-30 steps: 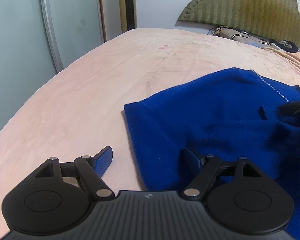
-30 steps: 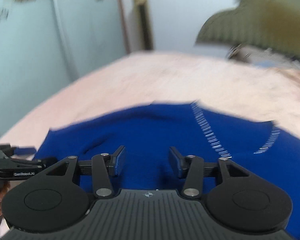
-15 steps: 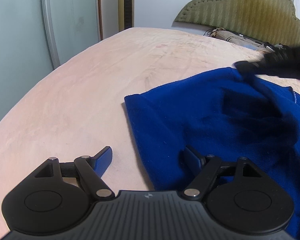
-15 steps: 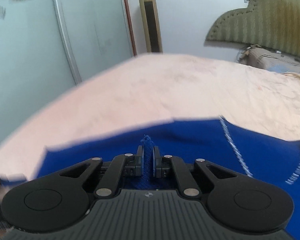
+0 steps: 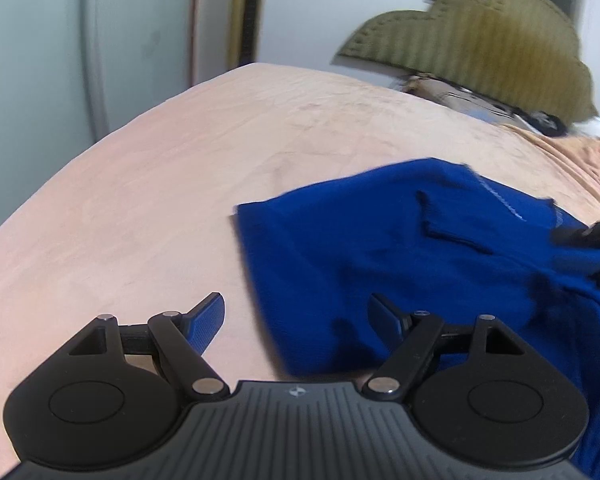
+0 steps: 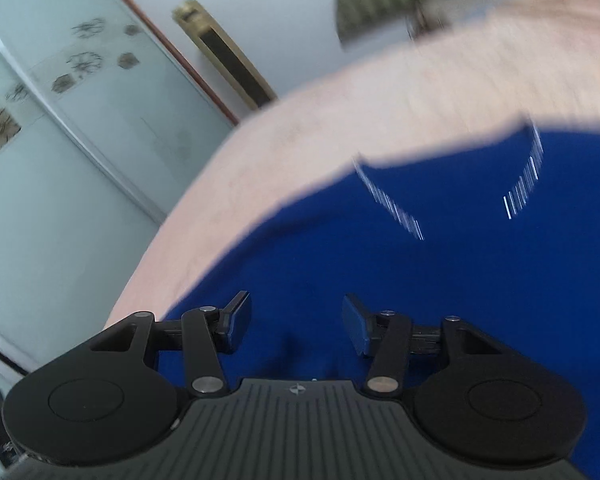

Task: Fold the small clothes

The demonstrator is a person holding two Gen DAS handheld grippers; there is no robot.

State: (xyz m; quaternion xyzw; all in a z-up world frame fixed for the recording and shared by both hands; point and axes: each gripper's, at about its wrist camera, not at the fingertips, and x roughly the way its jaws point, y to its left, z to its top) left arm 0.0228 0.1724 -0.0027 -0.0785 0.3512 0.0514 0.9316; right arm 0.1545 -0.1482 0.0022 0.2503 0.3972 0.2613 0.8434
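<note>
A royal-blue knitted garment (image 5: 420,256) lies spread on the pink bed cover (image 5: 160,200); white stitching runs along its seams (image 6: 392,204). My left gripper (image 5: 296,316) stands open over the garment's left edge, its left finger above bare cover and its right finger over the cloth, with nothing pinched. My right gripper (image 6: 296,322) hovers over the blue garment (image 6: 440,280), rolled to one side in a blurred view; its jaws are opening and nothing sits between the pads. The right gripper's dark tips (image 5: 588,234) show at the far right of the left wrist view.
An olive padded headboard (image 5: 480,44) and some bedding (image 5: 540,120) sit at the far end of the bed. Pale sliding doors (image 6: 60,128) and a tall gold-framed unit (image 6: 228,64) stand beyond the bed's left side. Bare pink cover stretches left of the garment.
The right gripper shut on a pinch of blue cloth half a second ago and has since let it go, opening and rolling sideways. The left gripper stayed open and shifted slightly.
</note>
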